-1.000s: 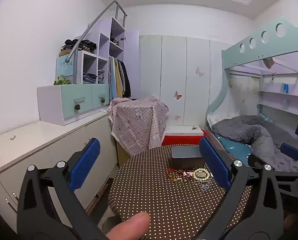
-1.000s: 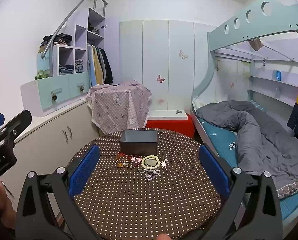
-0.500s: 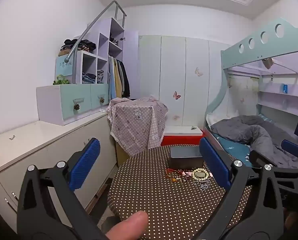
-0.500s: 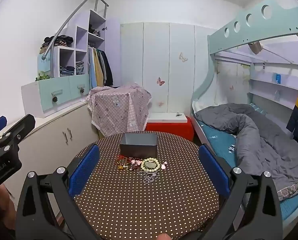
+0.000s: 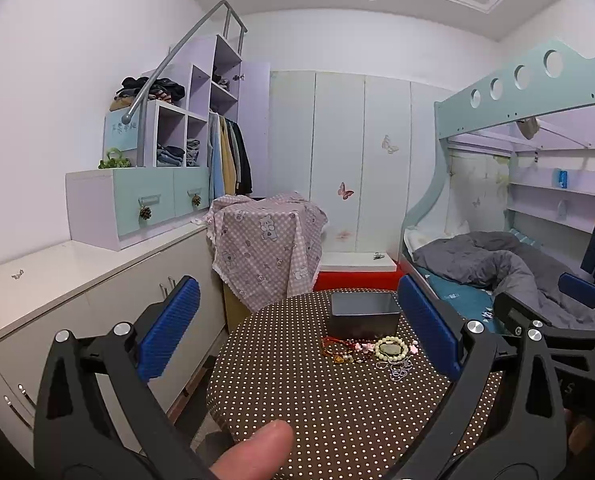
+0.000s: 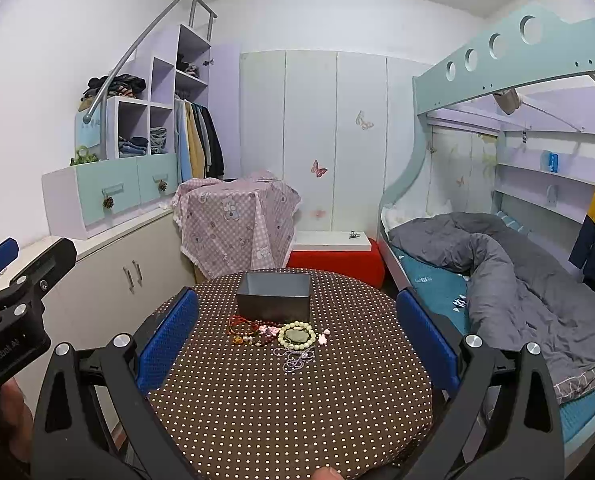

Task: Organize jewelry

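A round table with a brown dotted cloth [image 6: 281, 408] holds a dark grey open box [image 6: 274, 295] at its far side. In front of the box lies a heap of jewelry: a cream bead bracelet [image 6: 296, 335], red and pink bead strings [image 6: 253, 330] and a silver chain [image 6: 295, 357]. The same box [image 5: 364, 314] and bracelet [image 5: 391, 349] show in the left wrist view. My left gripper [image 5: 299, 336] is open and empty, held above the table's near left. My right gripper [image 6: 296, 338] is open and empty, well short of the jewelry.
A low cabinet [image 6: 109, 264] runs along the left wall. A stand draped in a pink checked cloth [image 6: 233, 224] and a red-and-white box [image 6: 333, 256] stand behind the table. A bunk bed with a grey duvet [image 6: 517, 280] is at the right.
Both grippers have shifted slightly; the table and jewelry sit a little nearer the middle of the left wrist view. Both grippers stay open and empty.
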A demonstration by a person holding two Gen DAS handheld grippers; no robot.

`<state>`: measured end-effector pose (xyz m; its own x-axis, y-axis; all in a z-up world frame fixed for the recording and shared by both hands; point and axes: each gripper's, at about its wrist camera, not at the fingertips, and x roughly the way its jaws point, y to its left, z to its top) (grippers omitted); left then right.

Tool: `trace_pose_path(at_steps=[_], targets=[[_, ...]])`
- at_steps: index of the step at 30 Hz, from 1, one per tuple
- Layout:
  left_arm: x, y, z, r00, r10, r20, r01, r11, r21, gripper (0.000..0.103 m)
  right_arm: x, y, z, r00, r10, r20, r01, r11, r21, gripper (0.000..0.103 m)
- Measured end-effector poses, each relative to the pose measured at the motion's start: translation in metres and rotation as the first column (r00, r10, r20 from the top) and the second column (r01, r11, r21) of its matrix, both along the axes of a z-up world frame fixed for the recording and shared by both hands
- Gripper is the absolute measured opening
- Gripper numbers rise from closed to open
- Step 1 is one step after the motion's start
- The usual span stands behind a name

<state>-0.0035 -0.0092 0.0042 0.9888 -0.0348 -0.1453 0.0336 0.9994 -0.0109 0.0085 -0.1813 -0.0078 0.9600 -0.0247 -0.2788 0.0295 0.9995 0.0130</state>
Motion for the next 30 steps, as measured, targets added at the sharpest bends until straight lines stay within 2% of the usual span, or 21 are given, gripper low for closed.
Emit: trace_pose_path(at_steps=[20,30], targets=[[0.0,0.005,-0.002,1.0,-0.013,-0.002,0.013,1.0,-0.006,0.097,-0.002,-0.002,-0.001,1.0,0.002,0.006,-0.002,1.0,0.0,0.095],[0.021,0.006,-0.013,0.999,0.002,-0.033,-0.002,1.0,0.006,0.097,0.017,0.0,-0.007,1.0,0.021,-0.015,-0.021,1.0,-0.012,0.095]])
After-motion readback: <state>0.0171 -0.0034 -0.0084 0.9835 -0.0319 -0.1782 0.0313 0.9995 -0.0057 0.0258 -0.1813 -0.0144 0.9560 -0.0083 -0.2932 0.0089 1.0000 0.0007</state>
